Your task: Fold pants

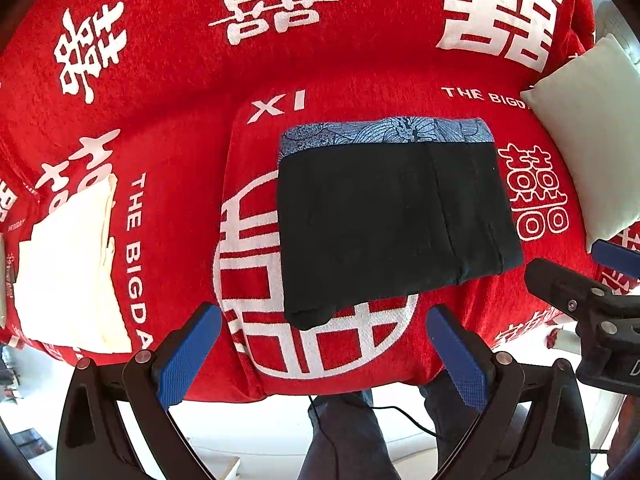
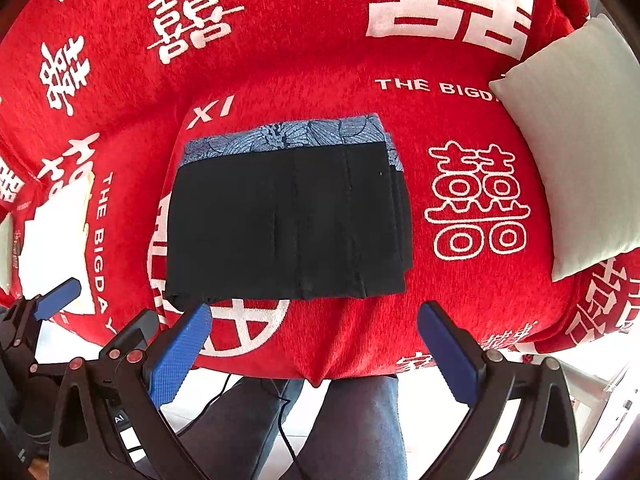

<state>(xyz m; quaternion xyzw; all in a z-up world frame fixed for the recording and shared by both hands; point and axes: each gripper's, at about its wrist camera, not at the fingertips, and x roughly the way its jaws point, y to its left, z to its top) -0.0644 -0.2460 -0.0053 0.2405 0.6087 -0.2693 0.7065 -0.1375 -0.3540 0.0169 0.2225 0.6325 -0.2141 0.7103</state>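
The black pants (image 1: 392, 224) (image 2: 288, 228) lie folded into a flat rectangle on the red cover, with a blue patterned waistband (image 1: 384, 130) (image 2: 288, 134) along the far edge. My left gripper (image 1: 324, 350) hangs open just short of the fold's near edge, nothing between its blue pads (image 1: 188, 356). My right gripper (image 2: 316, 356) is open too, also pulled back from the pants and holding nothing. In the left wrist view the right gripper shows as a black arm with a blue pad (image 1: 612, 254) at the right.
A red cover (image 1: 360, 64) with white characters spreads over the surface. A white folded cloth (image 1: 68, 272) (image 2: 56, 236) lies at the left, a white cushion (image 1: 588, 132) (image 2: 576, 140) at the right. A person's legs (image 2: 352, 428) and a cable (image 2: 284, 432) are below the near edge.
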